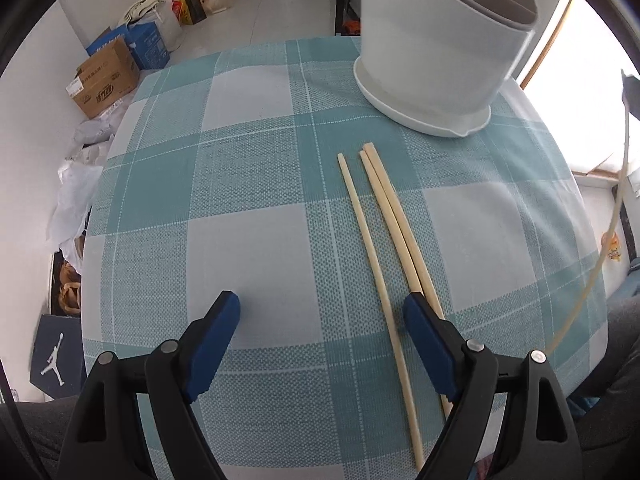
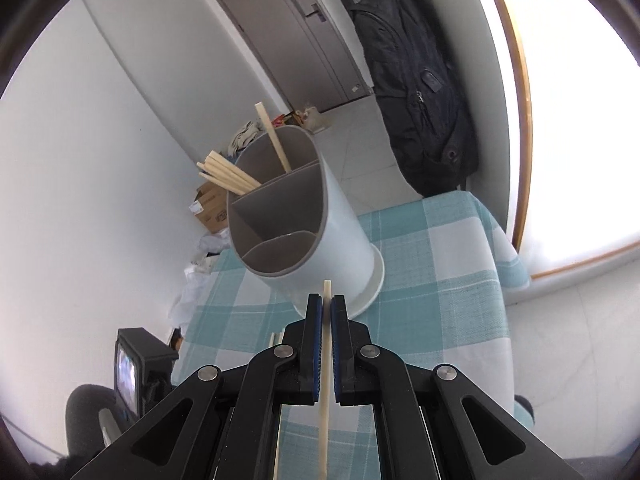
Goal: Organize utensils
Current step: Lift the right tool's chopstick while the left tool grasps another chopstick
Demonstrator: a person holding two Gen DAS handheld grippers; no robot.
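Three pale wooden chopsticks (image 1: 380, 240) lie on the teal checked tablecloth (image 1: 240, 184). My left gripper (image 1: 322, 308) hovers over their near ends, open, its right finger above the pair on the right. Behind them stands the white utensil holder (image 1: 436, 52). In the right wrist view my right gripper (image 2: 326, 304) is shut on a single chopstick (image 2: 327, 292), whose tip points at the holder (image 2: 332, 236). The holder's far compartment has several chopsticks (image 2: 228, 174) leaning in it. The held chopstick (image 1: 592, 280) also shows at the right edge of the left wrist view.
Cardboard boxes (image 1: 106, 76) and bags lie on the floor beyond the table's far left edge. A black backpack (image 2: 416, 92) hangs by the wall near a bright window. The left gripper's camera (image 2: 130, 372) shows at lower left in the right wrist view.
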